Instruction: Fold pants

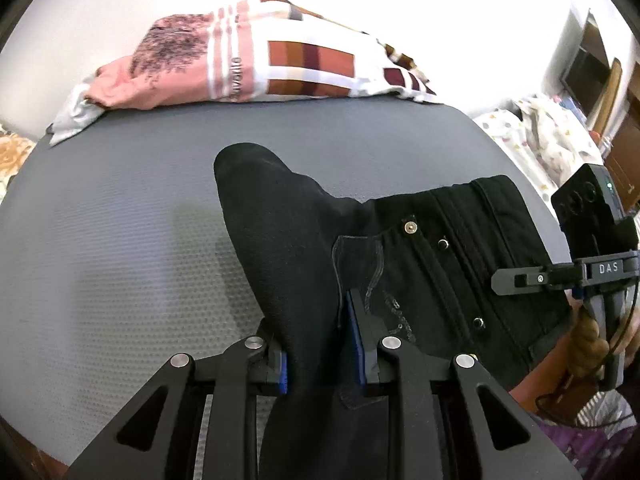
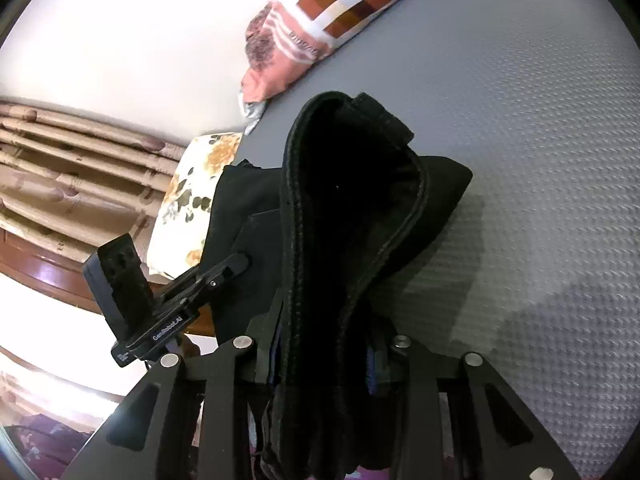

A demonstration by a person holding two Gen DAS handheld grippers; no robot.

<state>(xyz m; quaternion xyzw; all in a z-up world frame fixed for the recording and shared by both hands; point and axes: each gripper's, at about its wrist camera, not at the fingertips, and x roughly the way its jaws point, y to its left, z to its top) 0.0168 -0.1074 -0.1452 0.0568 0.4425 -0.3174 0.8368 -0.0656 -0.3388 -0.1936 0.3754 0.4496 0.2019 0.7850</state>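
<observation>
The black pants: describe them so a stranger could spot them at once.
Start at the grey textured mat covering the bed. The black pants lie on its near side, gripped by both grippers. Unlike the pink patterned cloth at the far edge, they are plain black with metal rivets.

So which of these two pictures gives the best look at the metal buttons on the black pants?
The left wrist view. There the black pants lie with their front up, so the metal buttons show down the fly. In the right wrist view the pants appear only as a dark bunched fold of thick seams; no buttons show.
</observation>
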